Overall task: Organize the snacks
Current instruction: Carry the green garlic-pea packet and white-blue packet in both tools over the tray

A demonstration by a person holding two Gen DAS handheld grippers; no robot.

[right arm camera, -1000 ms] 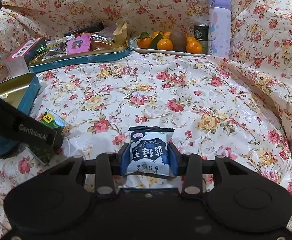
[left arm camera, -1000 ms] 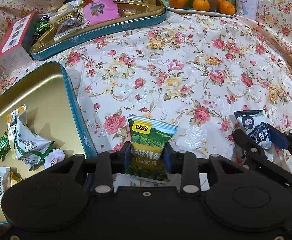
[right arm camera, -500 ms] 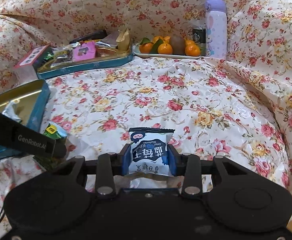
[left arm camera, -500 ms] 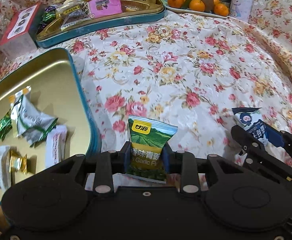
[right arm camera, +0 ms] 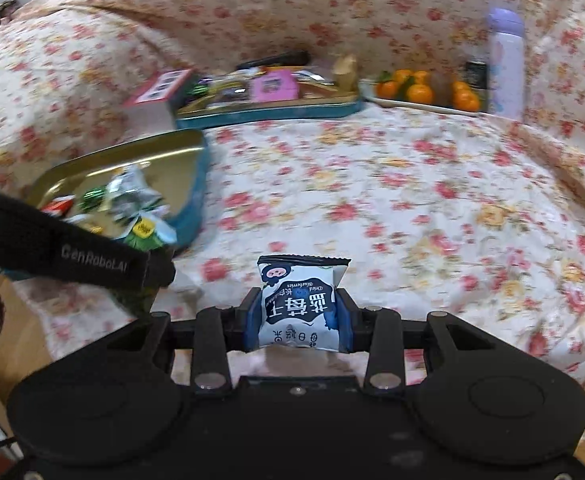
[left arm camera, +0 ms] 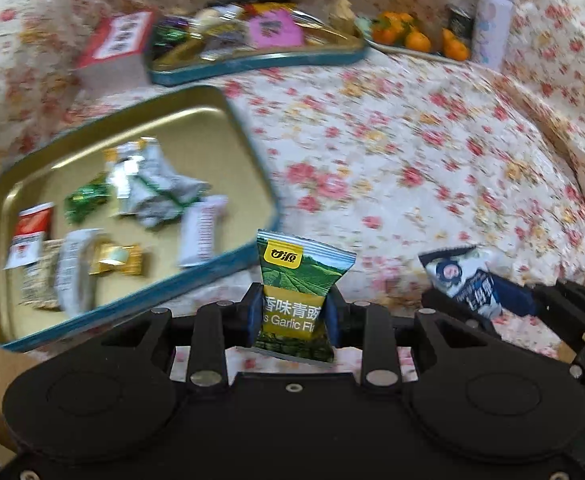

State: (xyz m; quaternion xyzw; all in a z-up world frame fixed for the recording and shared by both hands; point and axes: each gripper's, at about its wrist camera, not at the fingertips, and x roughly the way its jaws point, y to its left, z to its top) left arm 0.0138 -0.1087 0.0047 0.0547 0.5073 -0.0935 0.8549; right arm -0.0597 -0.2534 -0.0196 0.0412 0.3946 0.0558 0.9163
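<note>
Nearest in the left wrist view, the left gripper has its two fingers pressed on the lower half of a green garlic-pea packet, which stands upright between the blue pads with its crimped top edge free above them. Just to its right, the right gripper pinches a white-and-navy dried-blueberry packet in the same way, low on the body, printed face toward the camera and upside down. Both packets hang clear of the cloth.

These look like small, air-puffed foil sachets: light, soft and glossy, so probably slippery. The pads dent the sides a little, which suggests the fill gives way; a firmer squeeze could crush the contents or pop the seal. Taking hold across the middle, as here, seems sound; the flat crimped ends would also serve but might let the packet swing.

Left of the grippers and a little farther lies an open gold-lined tin with a teal rim, resting on the floral cloth. It holds several wrapped sweets and sachets, green, white, gold and red, spread loosely with bare floor between them. That is likely where both packets belong.

Farther back sits a second teal tin heaped with mixed snacks, a red-and-white box to its left, then a plate of mandarins and a lilac flask at the far right.
</note>
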